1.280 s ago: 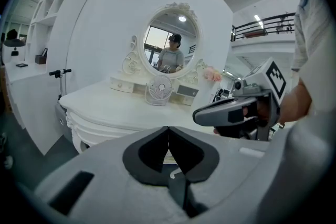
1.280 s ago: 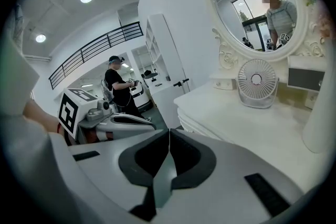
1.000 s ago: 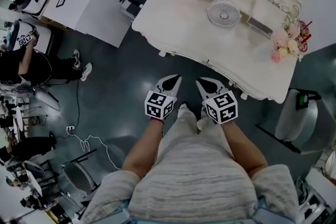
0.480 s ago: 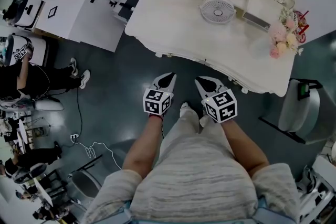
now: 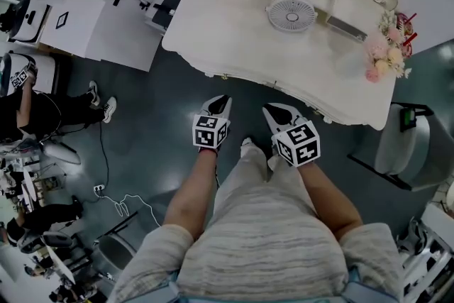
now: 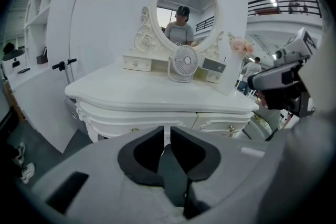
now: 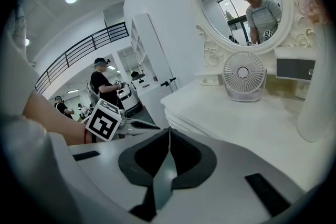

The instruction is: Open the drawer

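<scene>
Drawer [image 6: 220, 121] was closed under the worktop [image 6: 157, 93], apart from both tools. Left hand-held gripper [image 6: 167, 131], its jaws just opening slightly, held nothing; right hand-held gripper [image 7: 168, 134] was pressed together. Such a narrow gap might miss the small knob [image 6: 230, 128].

Open floor [image 5: 170, 99] runs clear up to the counter's [image 5: 234, 39] drawers [image 6: 223, 123]. A fan [image 5: 291, 12] and flowers [image 5: 381, 57] stand at its back.

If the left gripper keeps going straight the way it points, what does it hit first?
Likely the drawer front of the dressing table, though depth is uncertain. The left gripper, jaws just opening a crack, empty, has nothing nearer ahead.
</scene>
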Available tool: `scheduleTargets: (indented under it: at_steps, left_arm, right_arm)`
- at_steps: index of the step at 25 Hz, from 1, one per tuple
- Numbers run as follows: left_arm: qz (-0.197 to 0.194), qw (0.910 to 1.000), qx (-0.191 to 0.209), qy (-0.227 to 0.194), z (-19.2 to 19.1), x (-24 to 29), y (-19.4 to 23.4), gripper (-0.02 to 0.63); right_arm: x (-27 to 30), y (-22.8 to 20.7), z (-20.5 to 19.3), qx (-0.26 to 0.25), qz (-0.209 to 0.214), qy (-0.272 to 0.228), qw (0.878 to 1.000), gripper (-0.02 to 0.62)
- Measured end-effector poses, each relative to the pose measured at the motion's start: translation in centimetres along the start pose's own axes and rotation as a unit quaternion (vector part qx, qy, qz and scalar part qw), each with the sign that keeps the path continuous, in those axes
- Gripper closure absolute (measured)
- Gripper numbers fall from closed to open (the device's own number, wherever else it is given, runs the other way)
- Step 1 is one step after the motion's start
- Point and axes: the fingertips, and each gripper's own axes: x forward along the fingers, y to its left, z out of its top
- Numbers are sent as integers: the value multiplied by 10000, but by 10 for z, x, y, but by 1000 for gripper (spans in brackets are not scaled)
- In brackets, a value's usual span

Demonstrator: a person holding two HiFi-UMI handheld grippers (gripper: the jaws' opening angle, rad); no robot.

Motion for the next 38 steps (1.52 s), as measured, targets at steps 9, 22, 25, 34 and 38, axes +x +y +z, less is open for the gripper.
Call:
scheduleTargets:
  at_steps: [9,22,25,34,38]
  left_arm:
    - [20,9996,-49,269,-12,24,18,482]
    - [79,9972,-65,736,-34,61,47,439]
    - [112,9963,-48,853,-37,71,55,423]
    - [266,9922,106,1215,-51,99,72,385]
    - [335,9910,94,1296,-56,110,82,382]
  right_arm:
    - [9,-8,0,63,-103,82,9999,585]
    - [29,-18,0,108,-182,206,9996,585]
    - [33,-20,2,127,-211,219,9995,584]
    - [42,-29,2,123,-289,289,9991,584]
    - [45,-33,-1,136,-312,334,9989,584]
